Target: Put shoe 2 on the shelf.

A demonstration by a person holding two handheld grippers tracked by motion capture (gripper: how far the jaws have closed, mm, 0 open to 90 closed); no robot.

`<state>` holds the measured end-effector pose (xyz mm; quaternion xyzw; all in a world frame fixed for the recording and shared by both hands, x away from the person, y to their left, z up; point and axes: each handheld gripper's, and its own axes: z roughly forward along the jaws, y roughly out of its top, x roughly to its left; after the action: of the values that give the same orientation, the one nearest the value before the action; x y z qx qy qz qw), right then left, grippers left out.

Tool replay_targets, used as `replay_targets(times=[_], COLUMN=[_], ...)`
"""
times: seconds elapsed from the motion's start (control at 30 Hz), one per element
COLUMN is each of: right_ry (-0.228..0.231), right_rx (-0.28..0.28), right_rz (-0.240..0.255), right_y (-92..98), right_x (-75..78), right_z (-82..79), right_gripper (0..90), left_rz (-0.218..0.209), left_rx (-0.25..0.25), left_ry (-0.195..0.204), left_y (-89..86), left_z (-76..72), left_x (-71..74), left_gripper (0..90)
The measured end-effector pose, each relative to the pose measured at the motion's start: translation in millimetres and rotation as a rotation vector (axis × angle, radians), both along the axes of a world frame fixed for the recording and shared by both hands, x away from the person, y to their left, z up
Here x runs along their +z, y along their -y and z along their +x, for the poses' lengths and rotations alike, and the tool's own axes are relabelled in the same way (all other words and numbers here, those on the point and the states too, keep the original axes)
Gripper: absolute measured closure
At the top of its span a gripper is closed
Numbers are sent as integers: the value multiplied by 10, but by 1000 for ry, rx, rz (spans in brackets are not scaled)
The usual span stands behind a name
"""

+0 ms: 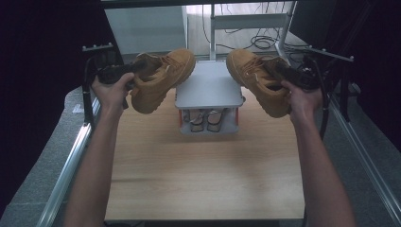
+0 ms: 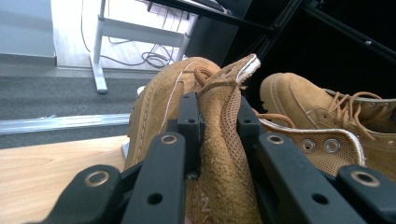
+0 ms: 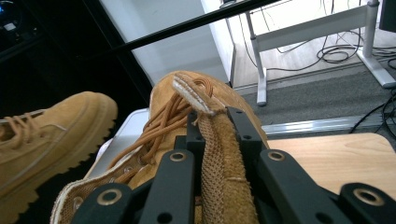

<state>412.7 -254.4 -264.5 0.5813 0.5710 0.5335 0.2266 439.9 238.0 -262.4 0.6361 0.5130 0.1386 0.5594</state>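
Two tan boots, the left boot [image 1: 161,78] and the right boot [image 1: 257,78], in napped matt suede with woven mesh collar linings, metal eyelets and waxy cord laces. The left gripper [image 2: 217,116] and right gripper [image 3: 215,128] are matt black plastic. The table [image 1: 203,165] is smooth pale wood-grain laminate; the rack [image 1: 208,87] is matt grey metal.

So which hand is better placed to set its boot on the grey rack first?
Probably left: the left gripper holds the left boot with its toe already over the rack; the right boot overlaps it less.
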Motion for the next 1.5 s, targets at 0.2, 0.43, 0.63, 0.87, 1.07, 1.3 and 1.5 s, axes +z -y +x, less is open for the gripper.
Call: replay_targets(times=[0.2, 0.43, 0.63, 0.87, 1.07, 1.3, 1.5], right_ry=[-32, -94, -113, -142, -188, -188, -151], right_rx=[-27, -62, -54, -27, 2, 44, 91], right_rz=[38, 120, 127, 109, 34, -4, -18], right_y=[-262, -567, -650, -637, -740, -667, -605], right_x=[9, -103, -154, -151, -106, -104, -104], right_z=[284, 628, 773, 849, 969, 1023, 1051], right_gripper=[802, 800, 800, 790, 763, 702, 570], left_rz=[-15, -15, -52, -82, -90, -36, 28], left_rx=[-4, -22, -33, -37, -48, -76, -98], left_ry=[-47, -77, -96, -125, -161, -152, -104], left_y=[196, 365, 385, 402, 443, 416, 403], left_z=[302, 593, 664, 727, 822, 874, 862], left_x=[-25, -65, -145, -273, -350, -346, -290], left_gripper=[779, 780, 778, 775, 759, 668, 413])
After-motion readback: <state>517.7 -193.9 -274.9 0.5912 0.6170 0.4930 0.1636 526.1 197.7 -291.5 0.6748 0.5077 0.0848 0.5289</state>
